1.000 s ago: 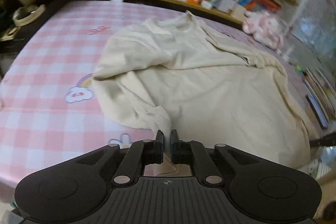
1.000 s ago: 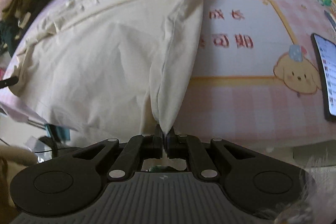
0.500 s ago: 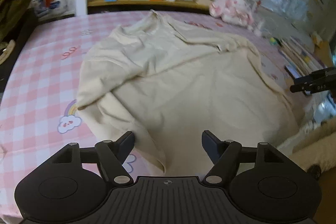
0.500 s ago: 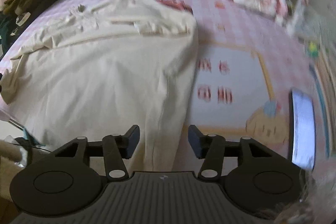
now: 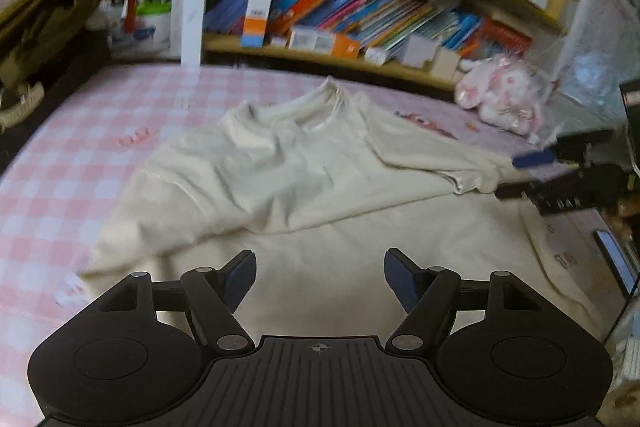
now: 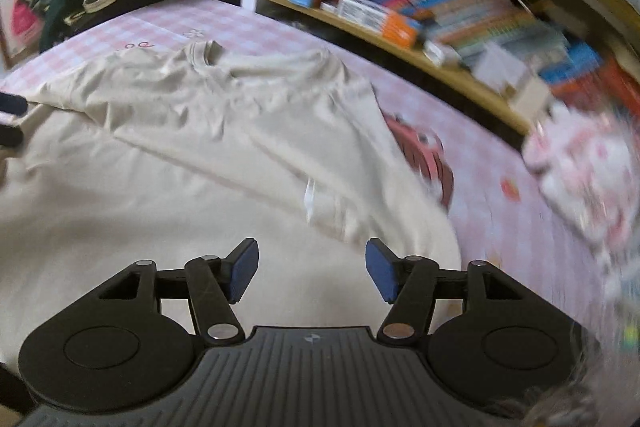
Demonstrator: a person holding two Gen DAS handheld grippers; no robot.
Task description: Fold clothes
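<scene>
**Shirt let go, both grippers lifted clear**

Cloth no longer sits between either pair of jaws. A second ago each gripper was pinched tight on the hem of the cream T-shirt [image 5: 320,187], pulling the fabric up into a peak at the fingertips. The left gripper [image 5: 320,273] is now spread wide with nothing between its pads, and it hovers above the lower half of the shirt. The right gripper [image 6: 310,269] has its jaws opening, also with nothing between them; only flat fabric shows below. Both views have swung up from the hem towards the bookshelf [image 5: 360,27], and the right wrist view is blurred along its right side.

The T-shirt lies spread on the pink checked tablecloth [image 5: 60,167]. Its long axis runs away from the cameras, with the collar [image 5: 328,99] at the far end pointing to the bookshelf and the hem nearest the grippers. The upper part is rumpled, and a sleeve [image 5: 460,171] is folded across towards the right. In the left wrist view the right gripper's fingertips appear just beside that sleeve's edge. A pink plush toy [image 5: 500,99] sits on the cloth, apart from the shirt.
</scene>
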